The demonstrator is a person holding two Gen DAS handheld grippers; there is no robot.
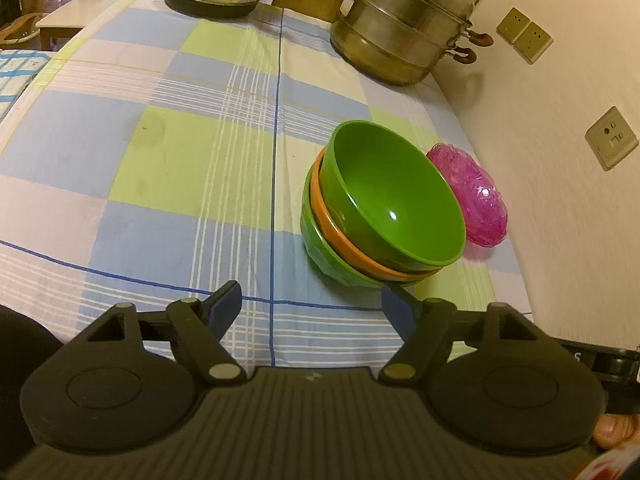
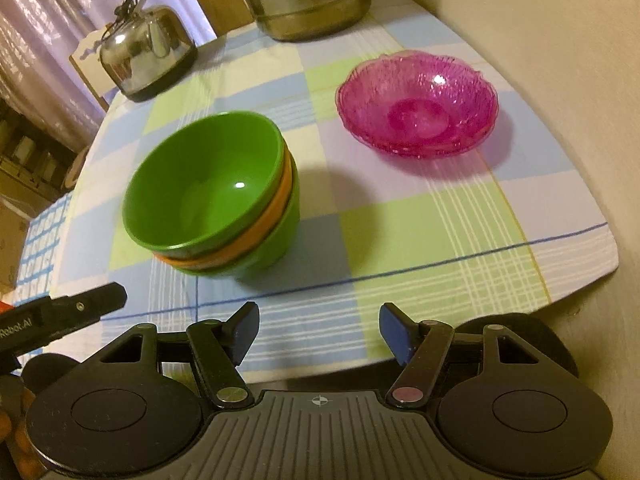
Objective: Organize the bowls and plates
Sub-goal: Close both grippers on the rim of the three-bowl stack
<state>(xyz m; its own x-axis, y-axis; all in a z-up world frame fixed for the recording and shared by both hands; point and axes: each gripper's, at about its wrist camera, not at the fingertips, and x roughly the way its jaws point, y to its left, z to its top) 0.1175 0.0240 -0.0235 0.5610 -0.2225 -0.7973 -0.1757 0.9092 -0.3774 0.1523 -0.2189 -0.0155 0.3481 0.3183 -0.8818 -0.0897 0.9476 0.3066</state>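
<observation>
I've got both grippers backed off at the near edge of the table, nothing in either. Left gripper (image 1: 312,304): jaws apart, empty, pointing at bare cloth just left of the bowl stack (image 1: 376,212). Right gripper (image 2: 318,326): jaws apart too, empty, aimed between the stack and the pink dishes (image 2: 418,110).

Progress, as I read it: mostly done. Three bowls are nested, green on top, orange (image 2: 276,208) in the middle, green at the bottom, though the top ones sit tilted, not fully seated. The pink glass dishes look like more than one stacked, by the doubled rim in the right wrist view; can't count them for sure. The two piles sit near each other, not touching, on the checked tablecloth (image 1: 160,160).

What's left, prob.: level the tilted stack, maybe tidy pile positions. No loose plates or bowls visible in either view. Kettle (image 2: 146,54) and steamer pot (image 1: 404,28) sit at the far end, well apart from both piles.
</observation>
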